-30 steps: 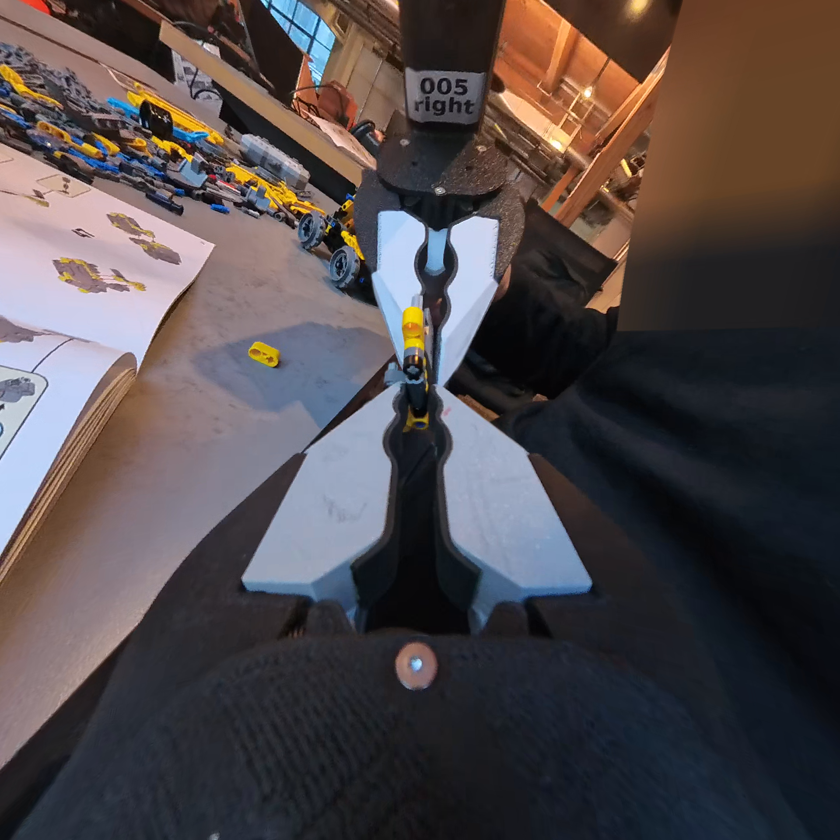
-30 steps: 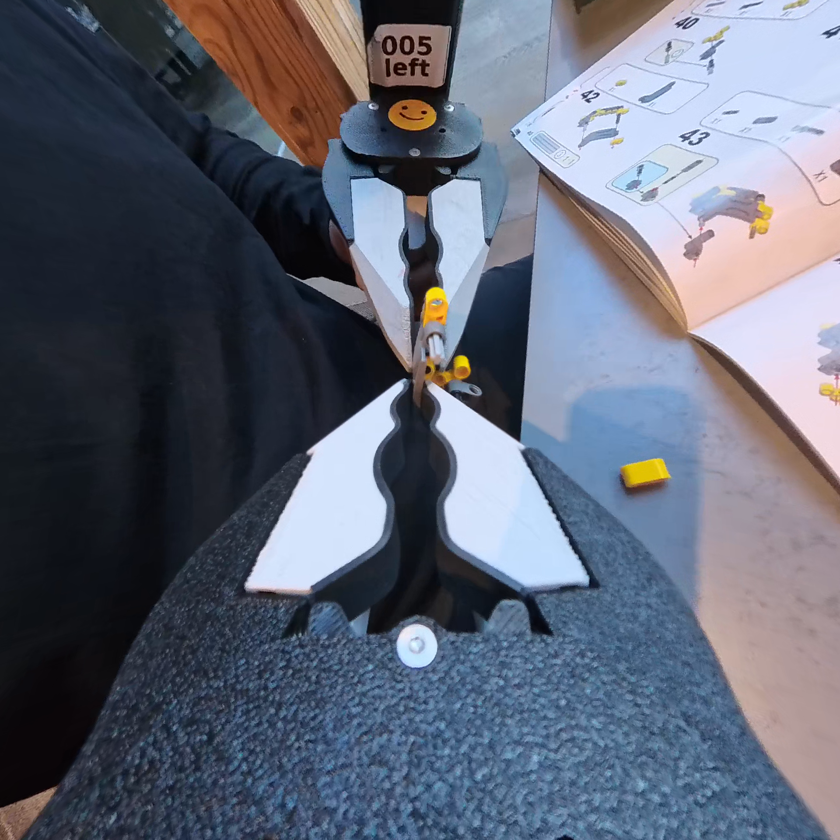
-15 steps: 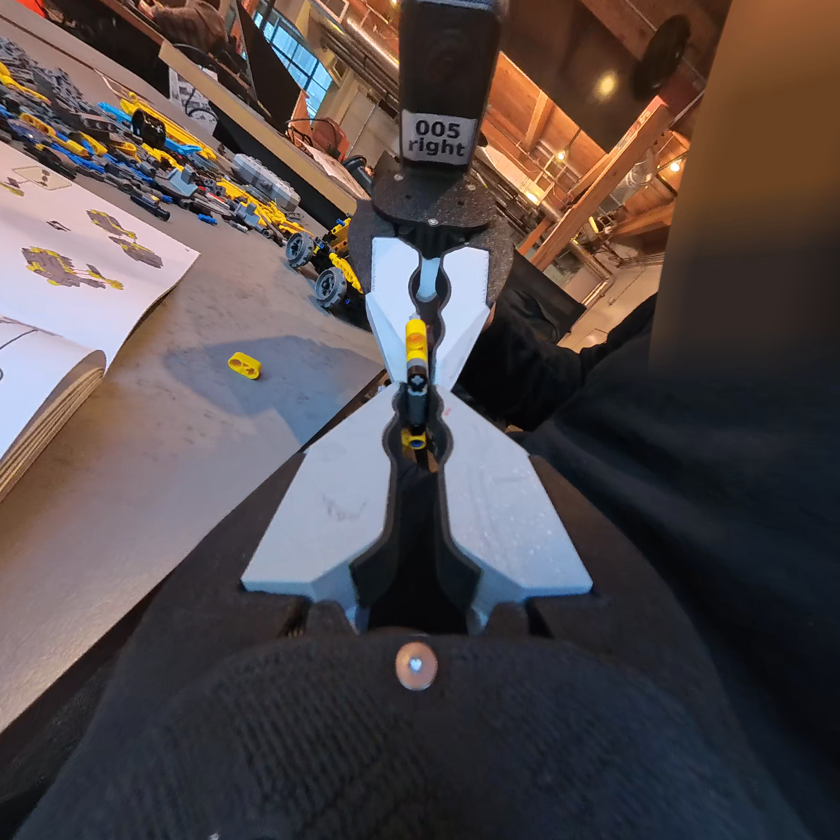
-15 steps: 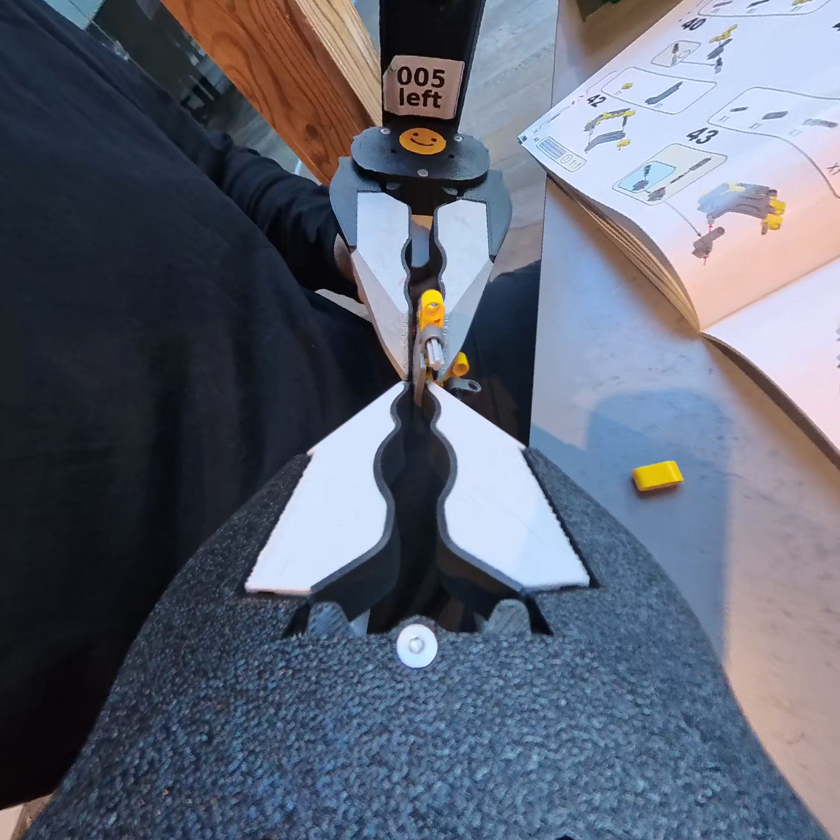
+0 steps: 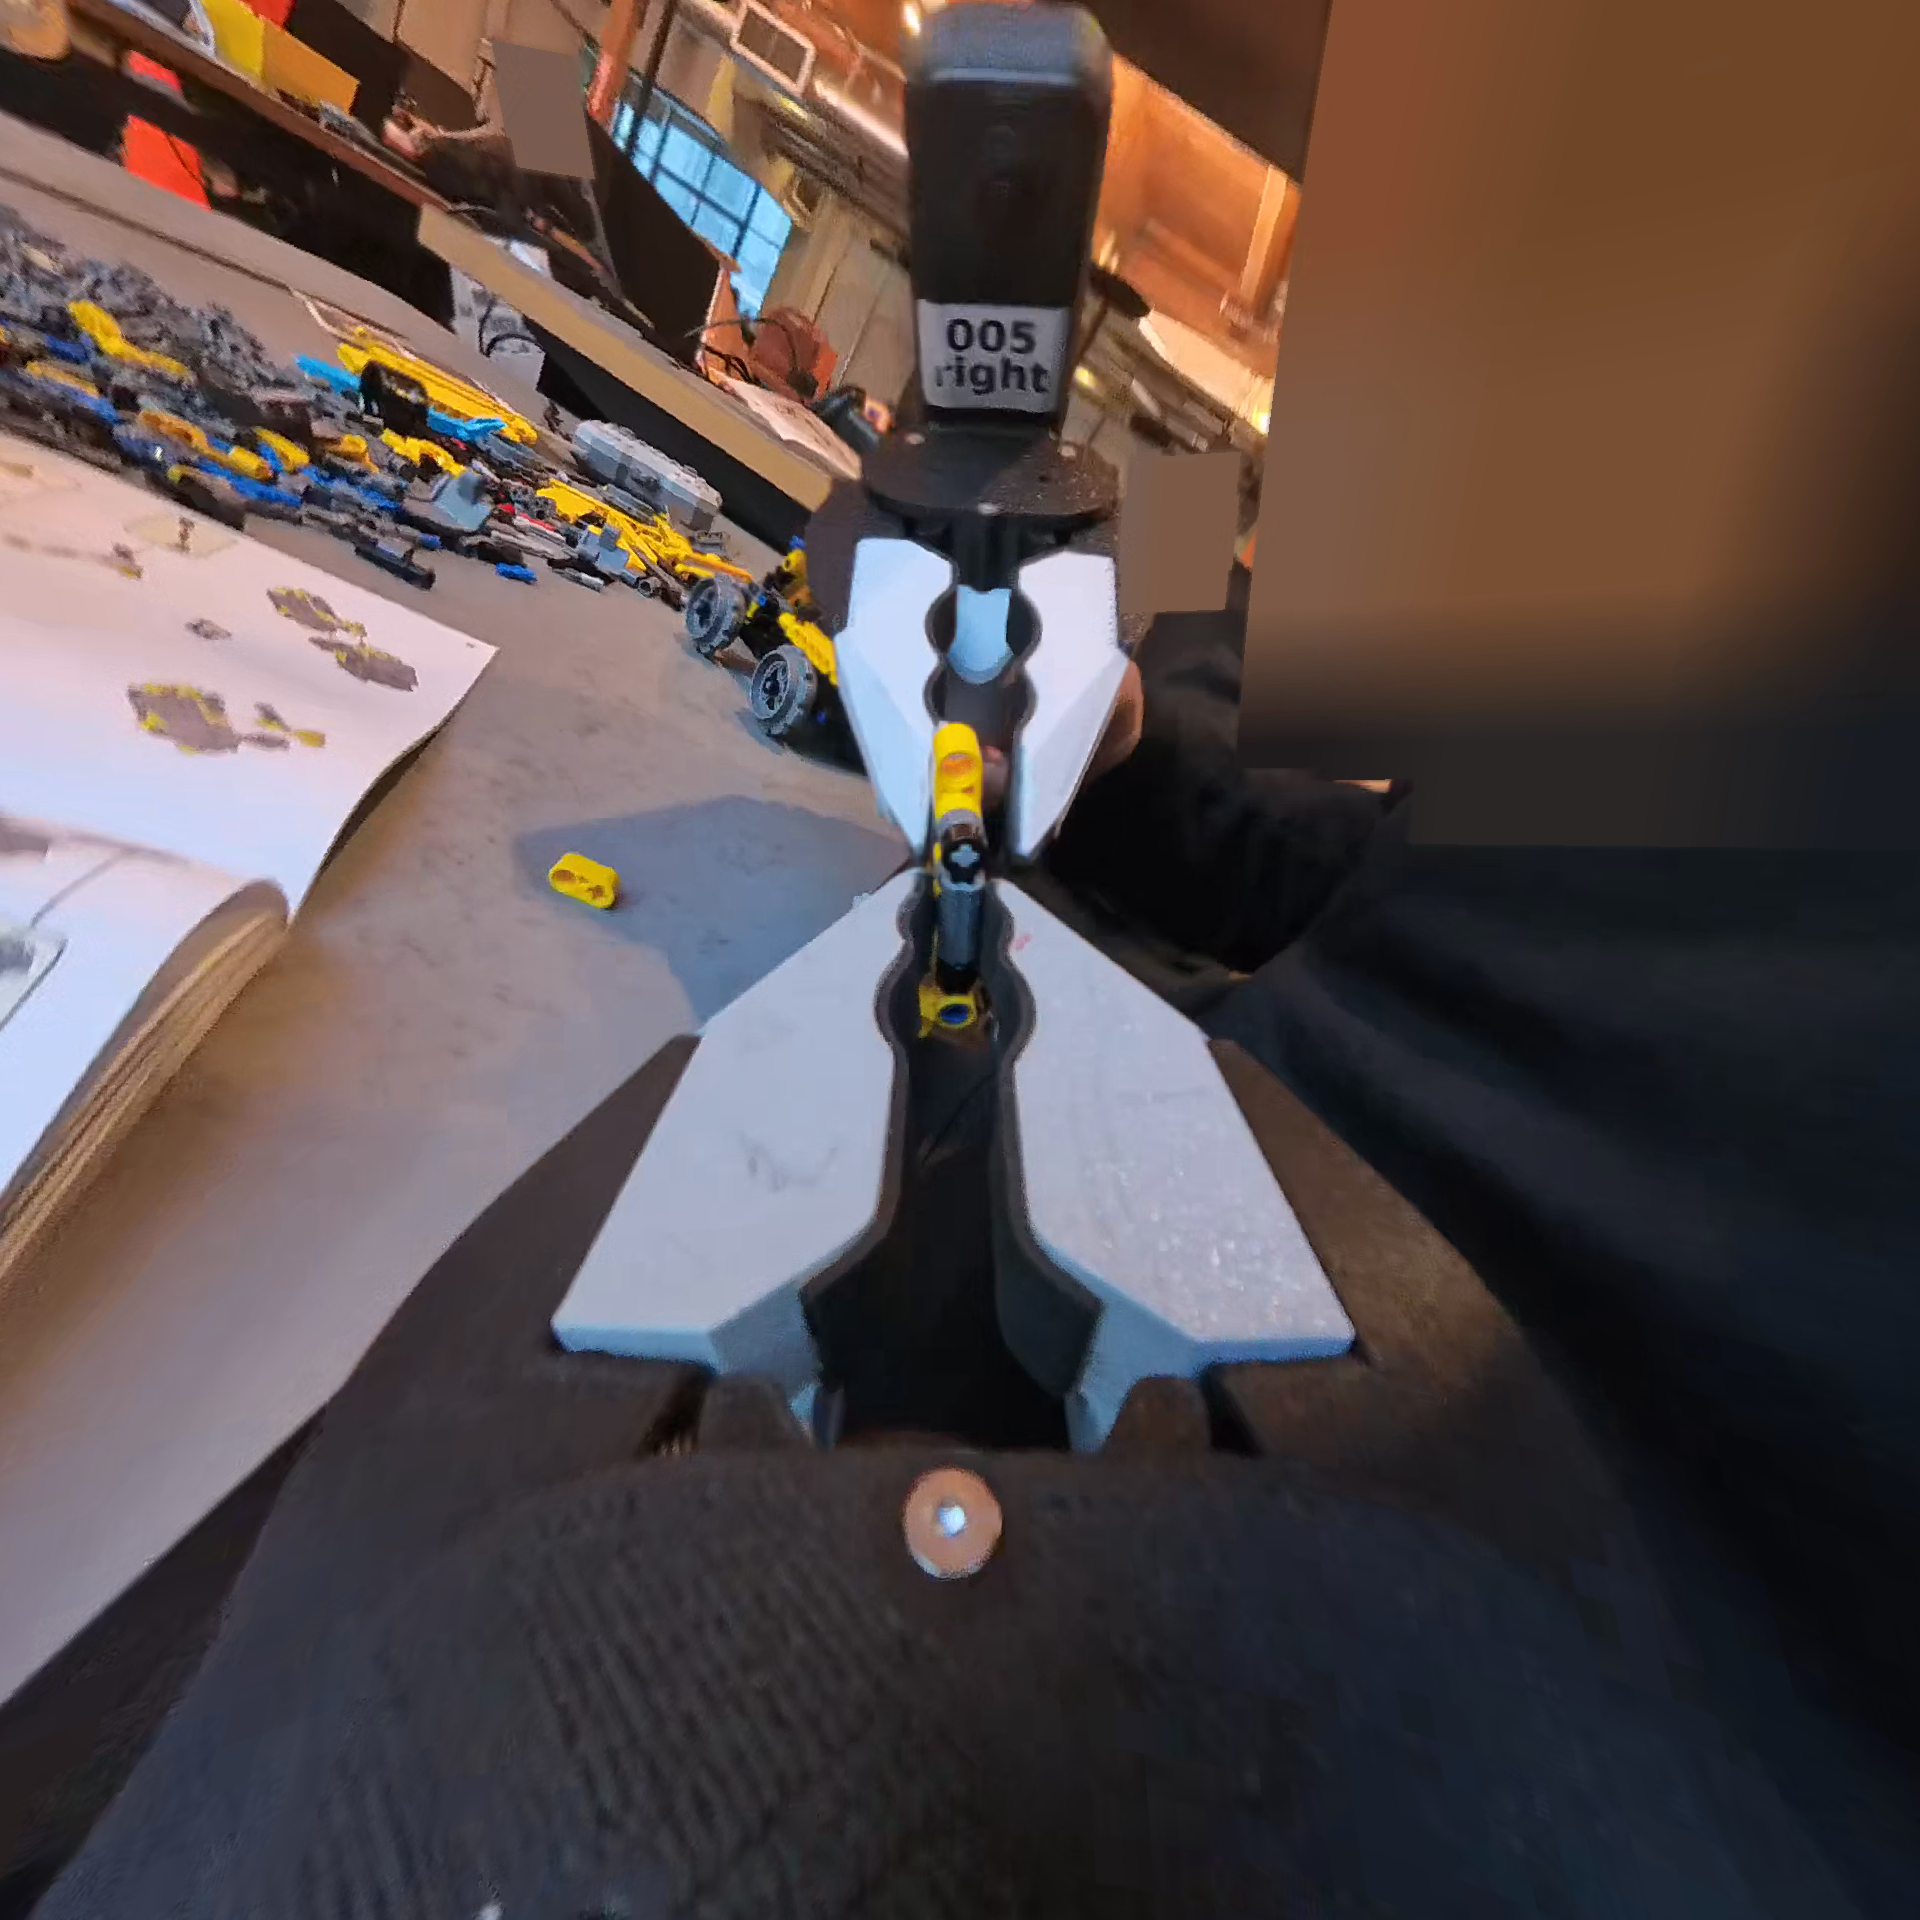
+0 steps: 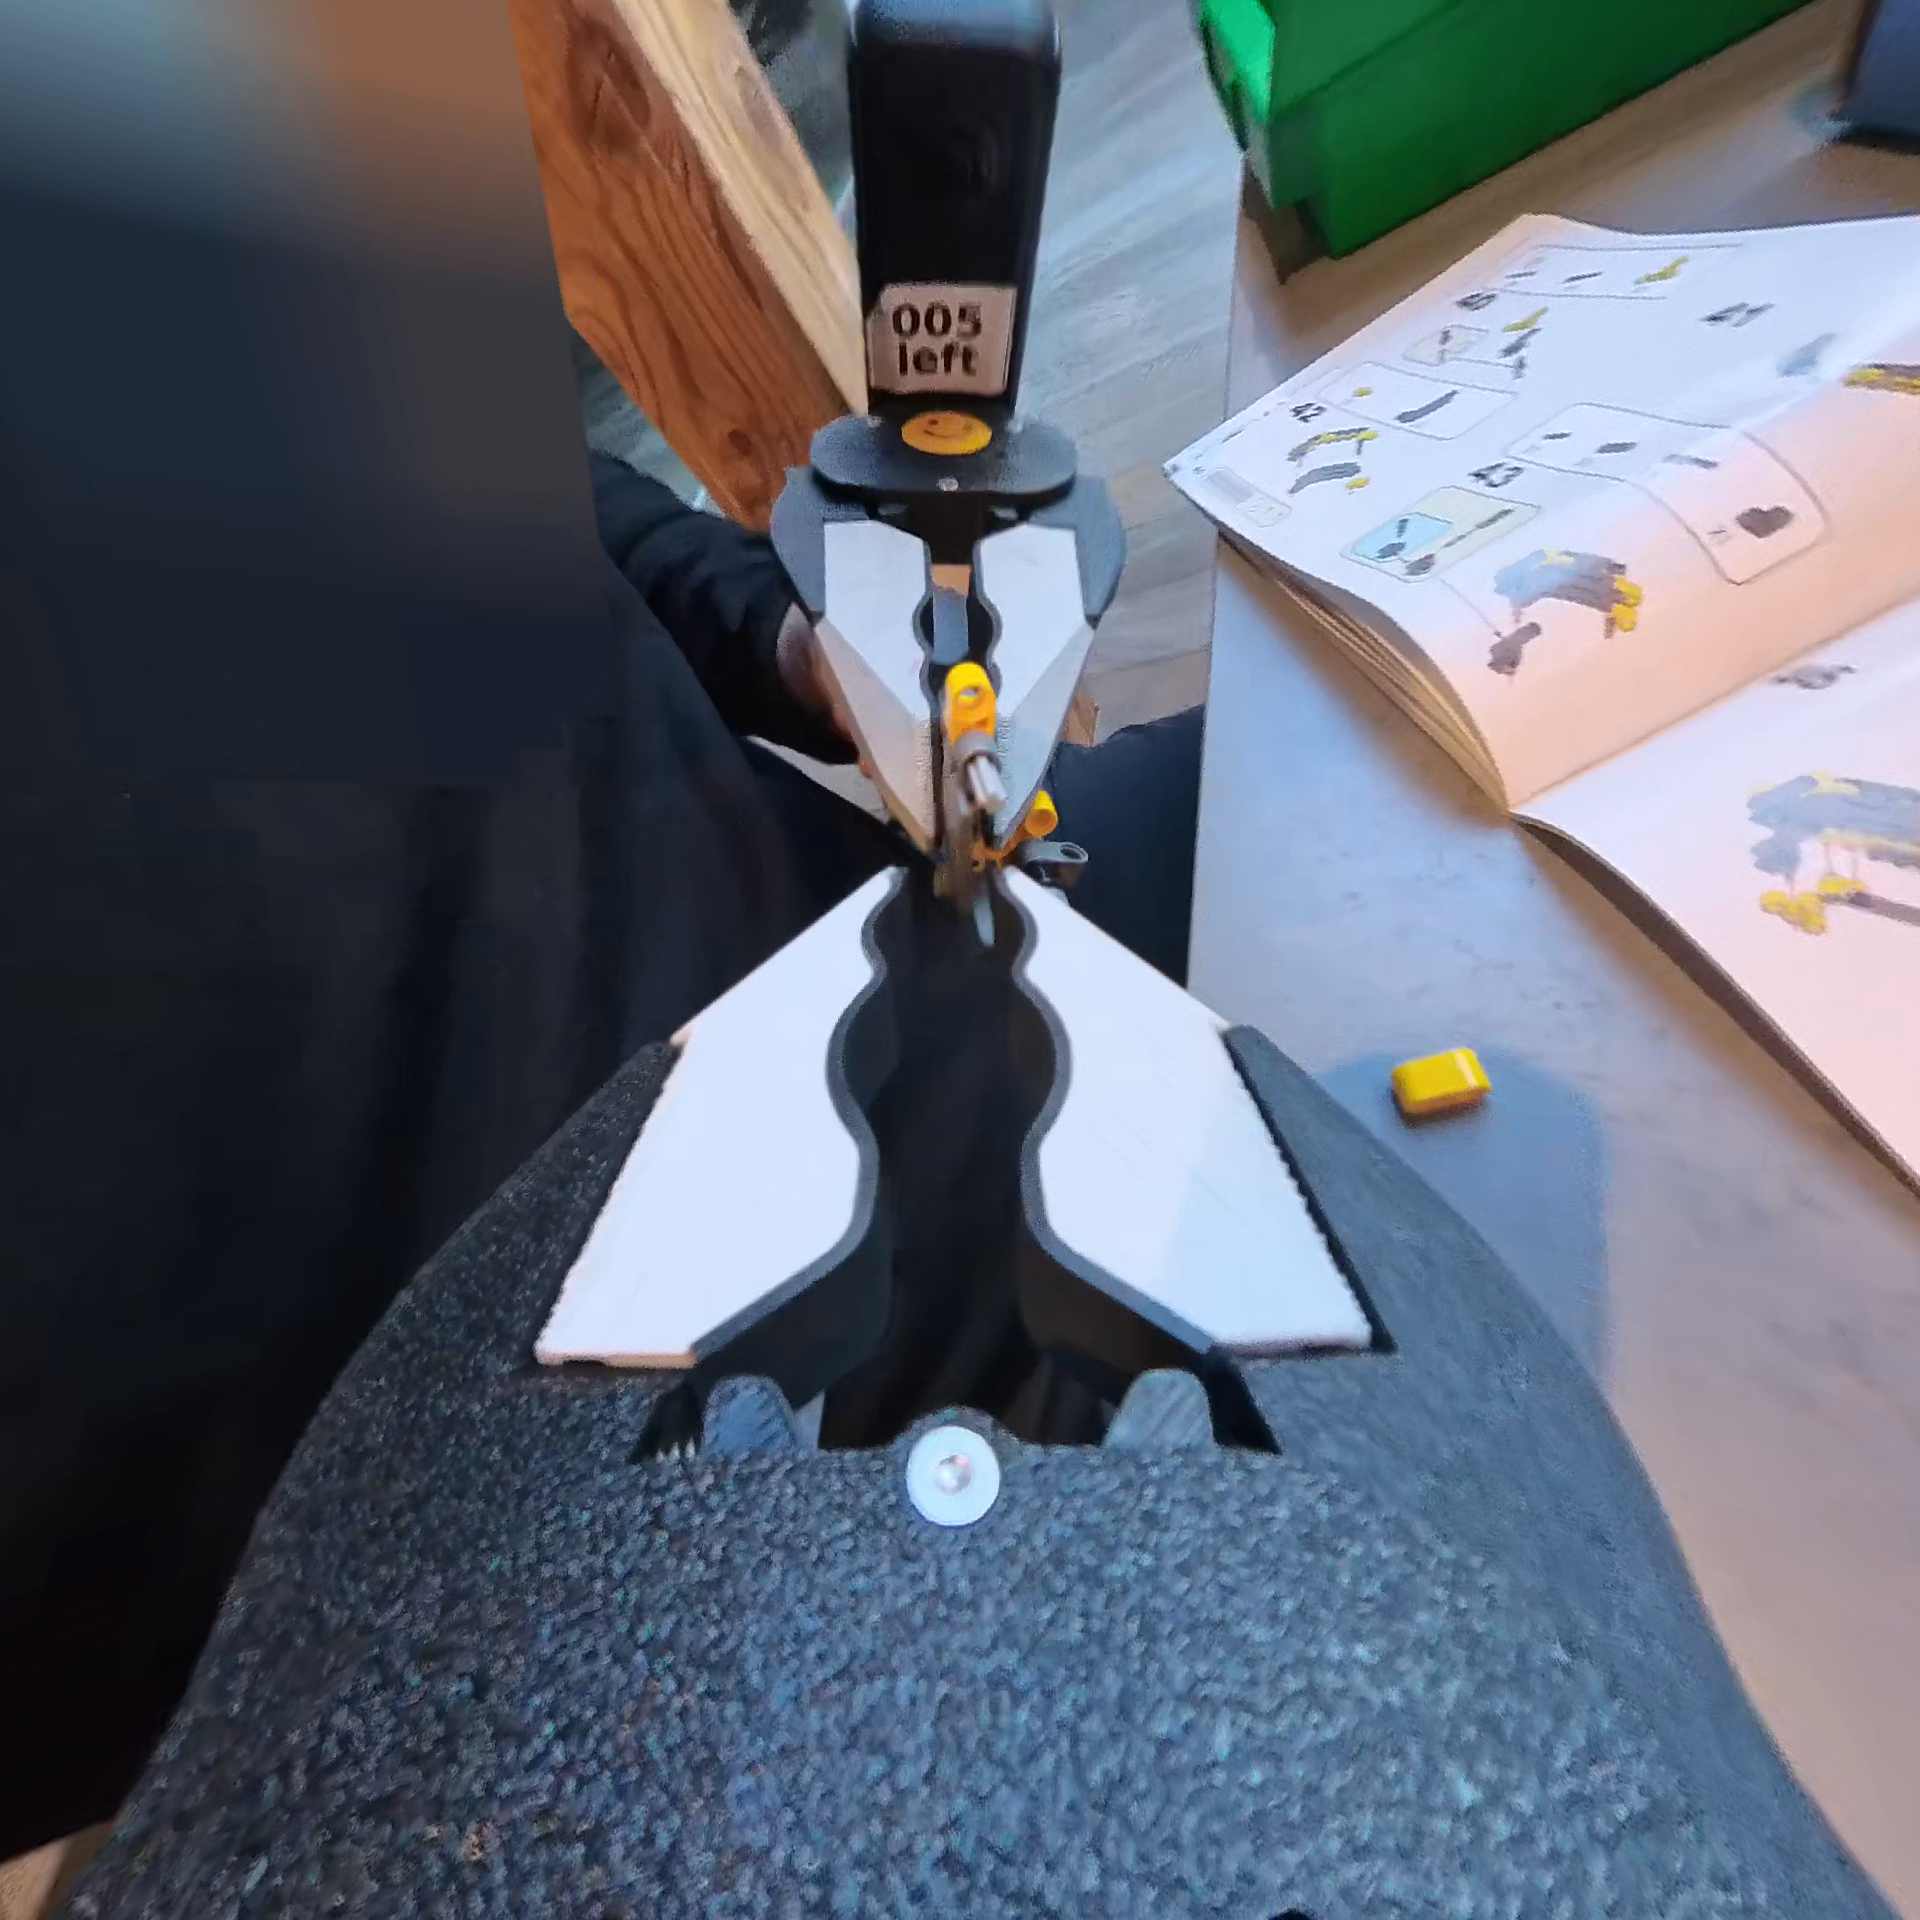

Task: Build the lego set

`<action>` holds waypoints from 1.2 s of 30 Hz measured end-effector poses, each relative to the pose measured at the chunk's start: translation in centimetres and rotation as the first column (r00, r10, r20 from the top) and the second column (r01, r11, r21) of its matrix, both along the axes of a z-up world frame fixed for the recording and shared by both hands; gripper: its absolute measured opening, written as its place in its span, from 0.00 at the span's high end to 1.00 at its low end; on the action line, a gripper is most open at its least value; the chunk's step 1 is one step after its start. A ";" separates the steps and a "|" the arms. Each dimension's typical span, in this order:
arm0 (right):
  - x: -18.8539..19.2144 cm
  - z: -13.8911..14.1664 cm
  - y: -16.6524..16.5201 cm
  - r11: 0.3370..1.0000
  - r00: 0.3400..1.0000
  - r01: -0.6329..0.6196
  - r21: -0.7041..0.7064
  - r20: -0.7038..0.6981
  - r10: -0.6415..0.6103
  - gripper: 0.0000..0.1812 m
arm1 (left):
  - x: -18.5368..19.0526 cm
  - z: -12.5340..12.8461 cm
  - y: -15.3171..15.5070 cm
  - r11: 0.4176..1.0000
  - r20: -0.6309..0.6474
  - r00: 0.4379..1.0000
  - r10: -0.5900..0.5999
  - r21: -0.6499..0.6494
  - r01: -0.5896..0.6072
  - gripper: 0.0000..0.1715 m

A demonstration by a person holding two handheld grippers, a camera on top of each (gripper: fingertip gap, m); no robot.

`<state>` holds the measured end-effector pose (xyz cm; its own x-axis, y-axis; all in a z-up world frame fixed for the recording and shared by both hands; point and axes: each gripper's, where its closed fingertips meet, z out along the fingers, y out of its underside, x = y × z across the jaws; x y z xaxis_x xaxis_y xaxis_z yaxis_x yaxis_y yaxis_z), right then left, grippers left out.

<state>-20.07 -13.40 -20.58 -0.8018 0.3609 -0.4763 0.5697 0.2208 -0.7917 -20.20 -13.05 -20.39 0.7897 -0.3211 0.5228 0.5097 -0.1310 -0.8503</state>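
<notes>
My two grippers meet tip to tip above a person's dark-clothed lap, beside the table edge. My left gripper (image 5: pixel 957 885) is shut on a small assembly of yellow, grey and black toy building pieces (image 5: pixel 958 914). Its yellow end (image 5: pixel 945 1008) sits between my left fingers. My right gripper (image 6: pixel 951 883) is shut on the other end of the same assembly (image 6: pixel 971 727). Each gripper shows head-on in the other's view: the right one (image 5: pixel 961 842) in the left wrist view, the left one (image 6: pixel 951 836) in the right wrist view. A small yellow stub (image 6: pixel 1039 810) sticks out sideways.
An open instruction booklet (image 5: pixel 187 727) (image 6: pixel 1610 582) lies on the grey table (image 5: pixel 468 1039). A loose yellow piece (image 5: pixel 584 879) (image 6: pixel 1439 1083) lies near the table edge. A pile of loose parts (image 5: pixel 260 436) and a wheeled model (image 5: pixel 764 644) lie farther back. A green bin (image 6: pixel 1455 114) and a wooden beam (image 6: pixel 686 260) stand beyond. Left and right tips are no more than a few centimetres apart.
Both grippers stay shut tip to tip on the assembly. The pair has shifted a little relative to the table, and the assembly's yellow end sits slightly deeper between my left fingers.
</notes>
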 end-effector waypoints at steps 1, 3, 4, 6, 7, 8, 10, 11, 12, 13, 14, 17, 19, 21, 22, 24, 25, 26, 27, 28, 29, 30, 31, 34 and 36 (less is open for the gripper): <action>-0.3 0.1 0.4 1.000 0.999 0.027 -0.009 0.019 -0.027 0.90 | -0.3 -0.2 -0.2 1.000 0.058 0.998 0.001 -0.001 0.000 0.96; -1.5 -0.2 1.7 0.993 0.992 0.122 0.002 0.038 -0.122 0.90 | -0.9 -0.9 -0.5 1.000 0.175 0.985 -0.014 -0.015 0.017 0.96; -2.2 -0.8 2.6 0.984 0.984 0.175 0.031 0.041 -0.176 0.90 | -1.2 -1.3 -0.6 0.999 0.226 0.974 -0.013 -0.030 0.021 0.96; -3.0 -2.1 4.3 0.962 0.969 0.244 0.120 0.021 -0.248 0.89 | -2.0 -2.1 -0.8 0.998 0.314 0.949 0.003 -0.067 0.019 0.96; -3.4 -2.8 5.0 0.948 0.963 0.265 0.176 0.003 -0.270 0.89 | -2.2 -2.5 -0.8 0.996 0.360 0.933 0.004 -0.087 0.029 0.96; -3.7 -3.5 5.6 0.932 0.960 0.275 0.237 -0.011 -0.281 0.89 | -2.5 -2.8 -0.8 0.995 0.401 0.916 0.012 -0.099 0.030 0.96; -4.1 -4.6 6.2 0.903 0.963 0.264 0.339 -0.035 -0.268 0.89 | -2.9 -2.8 -0.8 0.995 0.471 0.882 0.016 -0.098 0.035 0.96; -4.3 -4.9 6.2 0.895 0.967 0.252 0.369 -0.052 -0.250 0.89 | -3.0 -2.8 -0.8 0.994 0.496 0.868 0.013 -0.103 0.044 0.96; -4.4 -5.2 6.3 0.888 0.971 0.238 0.395 -0.064 -0.231 0.89 | -3.0 -2.8 -0.8 0.993 0.509 0.861 0.013 -0.107 0.049 0.96; -4.6 -5.5 6.5 0.880 0.974 0.224 0.420 -0.070 -0.215 0.89 | -3.1 -2.8 -0.8 0.993 0.510 0.860 0.018 -0.113 0.047 0.96; -4.7 -5.7 6.6 0.874 0.978 0.209 0.438 -0.074 -0.197 0.88 | -3.1 -3.0 -0.8 0.991 0.505 0.863 0.024 -0.126 0.047 0.96; -4.9 -5.9 6.5 0.868 0.987 0.159 0.470 -0.087 -0.134 0.88 | -3.2 -3.5 -0.8 0.987 0.506 0.862 0.035 -0.151 0.049 0.96; -4.9 -6.4 6.3 0.852 0.991 0.131 0.507 -0.095 -0.096 0.88 | -3.2 -3.6 -0.8 0.987 0.520 0.854 0.033 -0.152 0.055 0.96; -5.0 -6.8 6.1 0.835 0.992 0.115 0.539 -0.108 -0.067 0.88 | -3.1 -3.8 -0.8 0.986 0.521 0.853 0.033 -0.158 0.059 0.96; -5.1 -6.8 6.0 0.833 0.991 0.113 0.542 -0.117 -0.059 0.89 | -3.1 -3.9 -0.8 0.985 0.518 0.855 0.034 -0.161 0.059 0.96; -5.2 -6.8 5.8 0.834 0.991 0.109 0.542 -0.121 -0.051 0.89 | -3.1 -4.2 -0.8 0.983 0.512 0.858 0.037 -0.173 0.061 0.96; -5.2 -6.8 5.7 0.835 0.992 0.104 0.540 -0.120 -0.045 0.91 | -3.1 -4.2 -0.8 0.983 0.510 0.859 0.038 -0.176 0.060 0.96; -5.1 -6.9 5.6 0.838 0.992 0.097 0.538 -0.120 -0.038 0.91 | -3.1 -4.3 -0.8 0.982 0.509 0.860 0.039 -0.177 0.060 0.96; -5.0 -6.8 5.5 0.839 0.992 0.089 0.536 -0.120 -0.028 0.91 | -3.1 -4.4 -0.8 0.982 0.508 0.860 0.041 -0.182 0.061 0.96; -4.9 -6.9 5.4 0.839 0.992 0.083 0.537 -0.122 -0.020 0.91 | -3.1 -4.4 -0.8 0.981 0.507 0.861 0.043 -0.184 0.060 0.96; -4.9 -6.8 5.3 0.838 0.992 0.079 0.540 -0.125 -0.014 0.91 | -3.1 -4.5 -0.8 0.981 0.508 0.860 0.044 -0.185 0.059 0.96; -4.8 -6.9 5.2 0.837 0.992 0.077 0.541 -0.127 -0.010 0.91 | -3.1 -4.5 -0.8 0.981 0.508 0.860 0.045 -0.185 0.058 0.96; -4.8 -6.9 5.1 0.838 0.992 0.077 0.540 -0.128 -0.009 0.91 | -3.1 -4.5 -0.8 0.980 0.508 0.860 0.047 -0.188 0.058 0.96; -4.8 -6.8 5.1 0.840 0.993 0.079 0.537 -0.120 -0.017 0.91 | -3.0 -4.6 -0.8 0.980 0.508 0.860 0.047 -0.189 0.058 0.96; -4.8 -6.8 5.1 0.839 0.993 0.078 0.539 -0.117 -0.018 0.91 | -3.0 -4.6 -0.7 0.979 0.506 0.861 0.047 -0.193 0.059 0.96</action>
<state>-24.84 -8.30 -27.42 -0.8101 0.5761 -0.1091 0.5128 0.6060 -0.6081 -23.15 -13.79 -25.03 0.3972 -0.1748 0.9009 0.8604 -0.2708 -0.4318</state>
